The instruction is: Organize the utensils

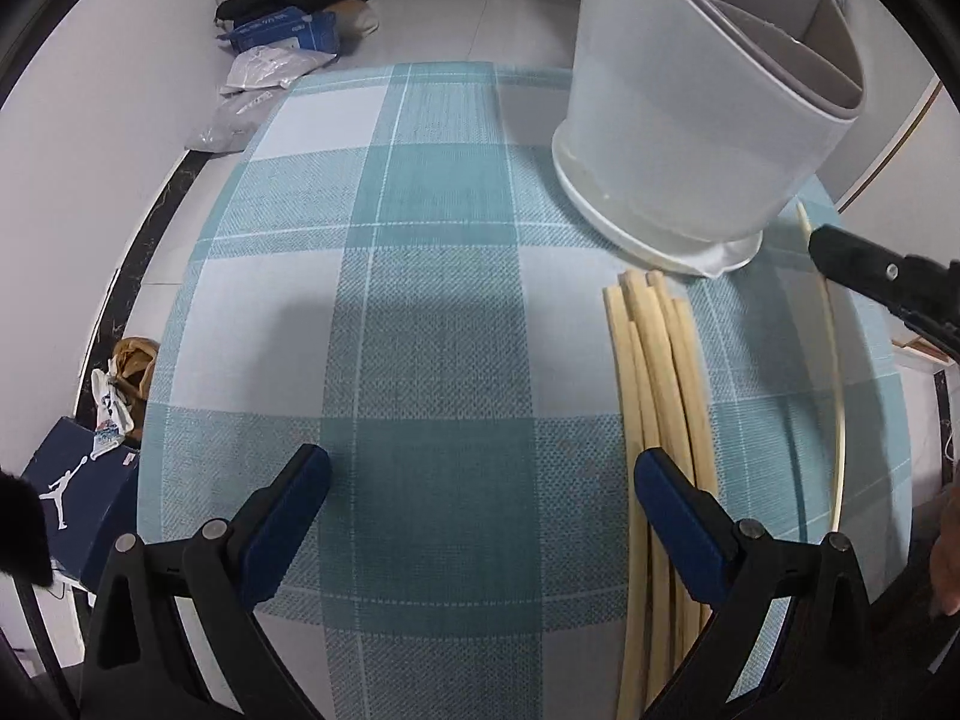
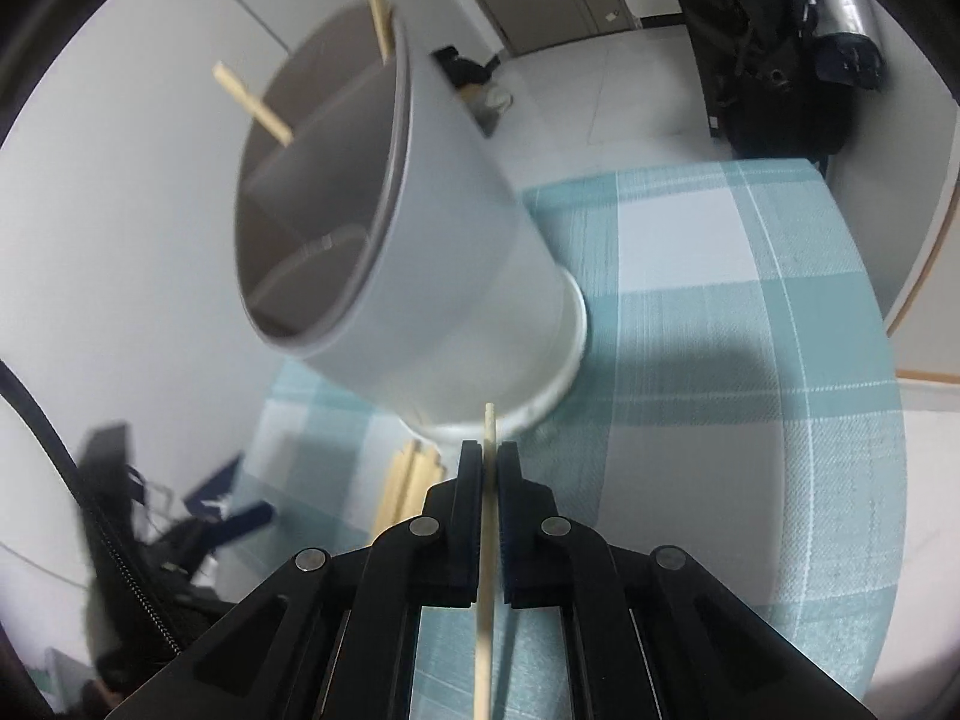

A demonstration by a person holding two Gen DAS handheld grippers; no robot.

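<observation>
The right gripper (image 2: 491,450) is pressed together on one chopstick (image 2: 487,540). The thin stick runs up between the two black fingers (image 2: 468,480), and its tip pokes out just past them.

Just beyond that tip stands a big white holder (image 2: 456,252) on the surface (image 2: 720,330), which wears a blue and white checked cloth. The holder has grey walls inside that split it into parts. Two chopsticks in the holder (image 2: 255,102) stick out of the far parts, but the picture is blurry there, so I cannot tell which part each one sits in.

The left gripper (image 1: 480,480) is spread wide with nothing in it. It hangs over the cloth, near the middle. A pile of chopsticks (image 1: 654,372) lies flat just to its right, and the right blue pad (image 1: 678,504) is in front of the pile. The far ends of the pile almost reach the foot of the holder. One more long stick (image 1: 834,372) lies alone farther right, near the edge of the surface.

A blue shoe box (image 1: 78,492) sits on the floor to the left.
</observation>
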